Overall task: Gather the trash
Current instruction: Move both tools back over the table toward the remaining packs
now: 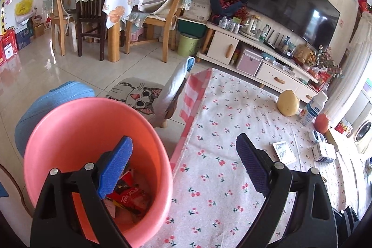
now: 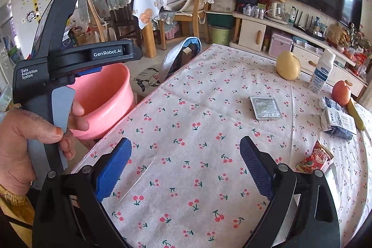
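Trash sits in the bottom of the pink bucket (image 1: pixel 93 131) at the lower left of the left wrist view: a red wrapper (image 1: pixel 126 198) with white lettering and some paler scraps, partly hidden behind the left gripper's (image 1: pixel 183 166) blue finger. More lies on the cherry-print tablecloth (image 2: pixel 186 131): a flat silver foil packet (image 2: pixel 265 107) right of centre in the right wrist view, a red snack wrapper (image 2: pixel 315 157) at lower right, and a crumpled blue-and-white carton (image 2: pixel 338 120) near the right edge, its print too small to read. Left gripper jaws stand wide apart, one over the bucket, one over the cloth, holding nothing. In the right wrist view a hand (image 2: pixel 34 138) grips that tool's handle at left. The right gripper (image 2: pixel 186 164) hangs over bare cloth, jaws apart and empty.
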Tool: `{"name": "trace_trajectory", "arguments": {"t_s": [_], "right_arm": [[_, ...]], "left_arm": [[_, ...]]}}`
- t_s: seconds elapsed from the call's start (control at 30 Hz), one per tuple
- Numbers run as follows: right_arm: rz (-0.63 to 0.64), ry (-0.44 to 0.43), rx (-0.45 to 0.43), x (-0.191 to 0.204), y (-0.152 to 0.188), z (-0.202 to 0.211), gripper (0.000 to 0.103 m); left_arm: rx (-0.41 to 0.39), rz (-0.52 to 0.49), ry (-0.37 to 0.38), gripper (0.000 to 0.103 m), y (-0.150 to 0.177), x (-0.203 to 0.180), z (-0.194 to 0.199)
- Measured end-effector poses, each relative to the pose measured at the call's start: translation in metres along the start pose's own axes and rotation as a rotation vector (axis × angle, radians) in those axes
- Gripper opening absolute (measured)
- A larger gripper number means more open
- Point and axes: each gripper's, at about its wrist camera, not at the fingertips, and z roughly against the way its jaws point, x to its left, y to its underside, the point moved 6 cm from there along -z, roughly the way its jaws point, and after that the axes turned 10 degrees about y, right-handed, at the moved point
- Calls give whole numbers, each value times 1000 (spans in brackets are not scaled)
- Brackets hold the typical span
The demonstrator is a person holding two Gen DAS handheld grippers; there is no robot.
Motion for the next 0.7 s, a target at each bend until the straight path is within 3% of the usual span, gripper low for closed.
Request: {"name": "trace_trajectory", "arguments": {"t_s": [0.7], "right_arm": [[-89,57,-72,-67,29,49,93]], "left_arm": [[1,-184,76,91,30,-87,-11]]}}
